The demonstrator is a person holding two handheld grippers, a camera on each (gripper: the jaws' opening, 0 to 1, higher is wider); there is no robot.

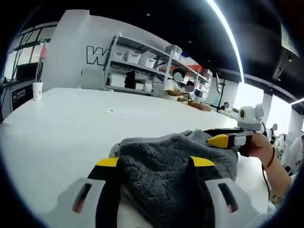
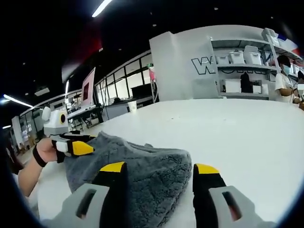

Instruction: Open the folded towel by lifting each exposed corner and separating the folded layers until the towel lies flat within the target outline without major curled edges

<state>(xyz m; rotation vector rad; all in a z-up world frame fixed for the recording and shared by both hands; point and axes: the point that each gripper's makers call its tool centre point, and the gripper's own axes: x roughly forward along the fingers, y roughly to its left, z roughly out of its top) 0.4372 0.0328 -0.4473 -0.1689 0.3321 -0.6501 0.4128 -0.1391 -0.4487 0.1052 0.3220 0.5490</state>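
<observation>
1. In the left gripper view, the left claw sits low with its two yellow-tipped jaws wide apart. The grey towel lies between them and past them. Off to the right of this claw, the right claw reaches in, held by a hand. Far behind stand shelves with boxes, and a paper cup stands on the far left of the bench.
2. In the right gripper view, the right claw also has its jaws wide apart, with the towel bunched between them. To its left, the left claw comes in, held by a hand with a dark band at the wrist. A person stands by the shelves far to the right.
3. The towel is dark grey and fluffy. It is a soft, lumpy heap on the white bench, with folds and curled edges.
4. I cannot tell if either claw is really touching the towel. Both claws point at it from opposite sides, low over the bench.
</observation>
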